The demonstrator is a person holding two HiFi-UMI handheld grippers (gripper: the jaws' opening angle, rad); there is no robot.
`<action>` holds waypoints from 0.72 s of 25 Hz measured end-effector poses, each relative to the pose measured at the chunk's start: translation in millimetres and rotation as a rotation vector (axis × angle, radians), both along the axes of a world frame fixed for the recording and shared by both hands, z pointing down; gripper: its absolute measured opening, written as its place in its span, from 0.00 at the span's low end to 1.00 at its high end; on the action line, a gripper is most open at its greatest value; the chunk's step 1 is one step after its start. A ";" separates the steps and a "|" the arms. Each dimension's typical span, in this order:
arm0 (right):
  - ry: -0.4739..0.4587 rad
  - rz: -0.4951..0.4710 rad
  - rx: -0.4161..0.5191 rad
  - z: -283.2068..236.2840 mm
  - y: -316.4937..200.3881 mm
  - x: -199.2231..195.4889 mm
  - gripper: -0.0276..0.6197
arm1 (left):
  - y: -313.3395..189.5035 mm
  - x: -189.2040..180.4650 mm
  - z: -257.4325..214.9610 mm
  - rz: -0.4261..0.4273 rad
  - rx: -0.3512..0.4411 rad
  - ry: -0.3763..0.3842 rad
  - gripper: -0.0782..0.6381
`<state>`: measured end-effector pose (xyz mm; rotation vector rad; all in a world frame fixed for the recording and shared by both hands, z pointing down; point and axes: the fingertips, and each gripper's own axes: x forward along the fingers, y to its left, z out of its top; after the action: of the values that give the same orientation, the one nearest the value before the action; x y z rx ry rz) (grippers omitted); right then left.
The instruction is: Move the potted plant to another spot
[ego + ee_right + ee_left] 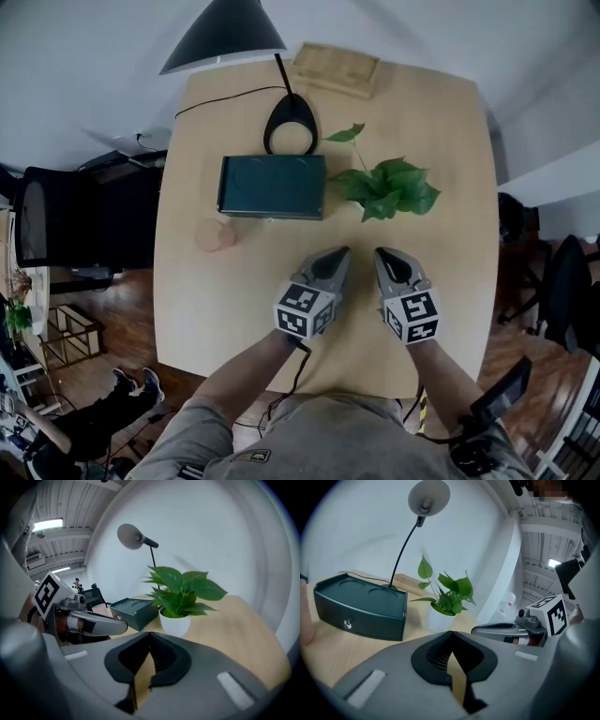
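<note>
The potted plant (389, 187), green leaves in a small white pot, stands on the wooden table (450, 281) right of centre. In the left gripper view the plant (446, 597) is ahead and slightly left; in the right gripper view it (180, 595) stands straight ahead. My left gripper (341, 253) and right gripper (382, 254) hover side by side above the table's near half, short of the plant, both pointing at it. Neither touches it. Both are shut with nothing between their jaws, as the left gripper (450, 633) and right gripper (150, 634) show in their own views.
A dark green box (272, 186) lies left of the plant. Behind it are a black desk lamp (225, 33), its base (289, 127), and a wooden tray (337, 67). A pink cup (216, 234) stands at the left. A black chair (56, 220) is beside the table.
</note>
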<state>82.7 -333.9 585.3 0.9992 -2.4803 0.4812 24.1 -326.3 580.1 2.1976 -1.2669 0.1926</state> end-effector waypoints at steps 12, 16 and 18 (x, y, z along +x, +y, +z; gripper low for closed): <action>0.111 -0.030 -0.002 44.1 -32.7 -0.8 0.06 | -35.1 4.8 32.4 0.016 -0.026 -0.042 0.11; 0.159 -0.041 0.002 55.5 -42.7 -2.9 0.35 | -42.5 1.9 42.6 0.003 -0.026 -0.069 0.17; 0.177 -0.048 0.012 58.9 -49.4 -3.9 0.44 | -46.3 0.7 44.5 -0.005 -0.023 -0.077 0.22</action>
<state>78.9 -383.3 644.2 0.9418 -2.3460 0.3474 24.8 -372.5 624.5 2.1860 -1.3053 0.2915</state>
